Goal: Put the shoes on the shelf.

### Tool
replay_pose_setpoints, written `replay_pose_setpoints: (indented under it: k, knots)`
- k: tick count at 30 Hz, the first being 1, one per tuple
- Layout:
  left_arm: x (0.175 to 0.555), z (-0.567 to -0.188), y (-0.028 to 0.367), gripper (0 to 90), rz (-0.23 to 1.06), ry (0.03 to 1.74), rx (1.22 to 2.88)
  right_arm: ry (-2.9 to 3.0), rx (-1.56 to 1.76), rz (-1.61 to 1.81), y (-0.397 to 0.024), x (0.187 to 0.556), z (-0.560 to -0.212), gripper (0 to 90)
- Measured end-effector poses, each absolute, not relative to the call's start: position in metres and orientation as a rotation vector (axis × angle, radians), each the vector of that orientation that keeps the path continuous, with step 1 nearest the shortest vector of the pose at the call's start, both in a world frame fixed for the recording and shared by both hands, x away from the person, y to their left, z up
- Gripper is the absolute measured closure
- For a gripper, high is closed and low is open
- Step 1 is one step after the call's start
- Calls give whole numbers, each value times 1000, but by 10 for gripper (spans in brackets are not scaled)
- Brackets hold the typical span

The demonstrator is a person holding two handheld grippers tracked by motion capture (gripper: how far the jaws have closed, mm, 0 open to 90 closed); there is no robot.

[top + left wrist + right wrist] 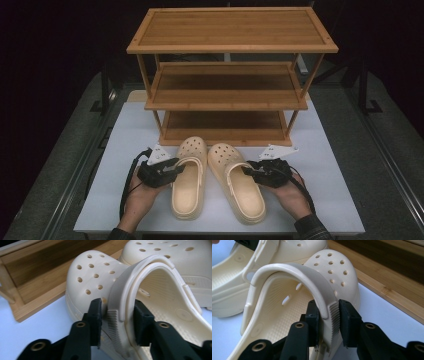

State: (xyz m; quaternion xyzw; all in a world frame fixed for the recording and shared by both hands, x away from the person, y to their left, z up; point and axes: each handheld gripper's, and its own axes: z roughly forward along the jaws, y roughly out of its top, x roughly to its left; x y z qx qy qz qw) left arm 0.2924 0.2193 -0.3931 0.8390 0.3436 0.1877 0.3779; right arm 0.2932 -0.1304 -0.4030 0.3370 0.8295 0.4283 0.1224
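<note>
Two cream perforated clogs lie side by side on the white table top, toes toward the rack. My left gripper (177,170) reaches in from the left onto the outer side of the left clog (189,192). In the left gripper view its jaws (117,315) straddle that clog's side wall and folded heel strap (150,265), with the pads pressing on both faces. My right gripper (248,171) comes in from the right onto the right clog (240,192). In the right gripper view its jaws (329,312) clamp the ribbed end of that clog's strap (294,271).
A three-tier bamboo shoe rack (230,47) stands at the back of the table (125,145), its lowest shelf (225,131) just beyond the clogs' toes. All its shelves are bare. Dark floor and metal rails flank the table on both sides.
</note>
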Motion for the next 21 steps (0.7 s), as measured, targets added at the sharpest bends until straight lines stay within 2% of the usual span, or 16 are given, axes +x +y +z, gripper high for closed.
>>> replay_pose_setpoints:
  k: [6,21]
  knots:
    - [291,-391,223,747,528,901,2149,2384,987,1229,-134,292,-400,756]
    - [292,-384,231,765,509,891,2121,2338,993,1200,-144,293,-394,772]
